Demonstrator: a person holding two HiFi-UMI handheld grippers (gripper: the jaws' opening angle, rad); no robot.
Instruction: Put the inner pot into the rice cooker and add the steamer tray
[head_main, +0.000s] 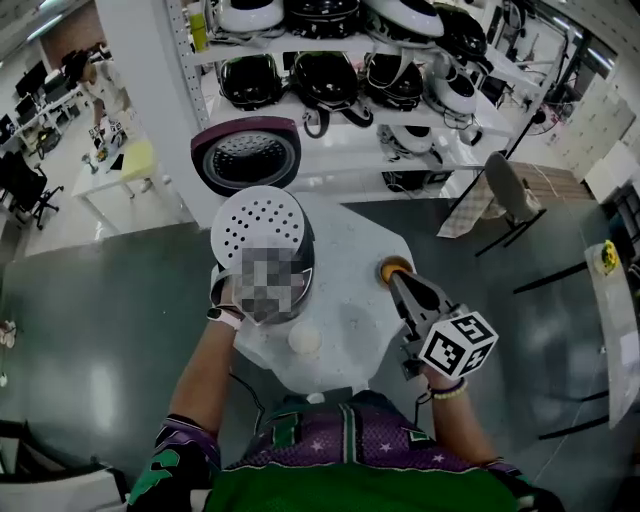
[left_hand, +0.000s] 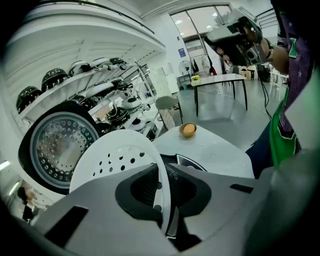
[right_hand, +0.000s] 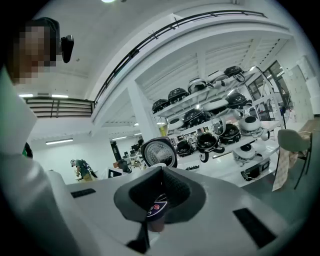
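Left gripper (left_hand: 164, 197): clenched on the rim of the white round perforated plastic steamer tray (left_hand: 115, 160). The rim runs edge-on between its two dark pads.
Right gripper (right_hand: 162, 182): clenched, with nothing in its bite.
Steamer tray, place: at the left gripper's tips, tilted up over the mouth of the dark rice cooker (head_main: 308, 262). The tray lies well to the left of the right gripper.
Steamer tray, look: a thin white disc with a raised edge. We see round holes across its middle and a plain band round them.
Head view alone: we see the whole white table (head_main: 350, 320) and both forearms. A small pale round object (head_main: 304, 340) lies between the two grippers, on the near side. A mosaic patch covers the left gripper's own body.
Left gripper view alone: we see the grip on the rim itself. The right gripper's marker cube hangs high at the upper right.
Right gripper view alone: a dark control panel with a red button (right_hand: 156, 207) shows just below its closed pads.
Open cooker lid (head_main: 245, 155): maroon-rimmed with a silver perforated inside, standing up beyond the left gripper's tips.
Small orange round object (head_main: 393, 268): on the table just ahead of the right gripper's tips.
Inner pot: we cannot tell, as the tray hides the cooker's mouth.
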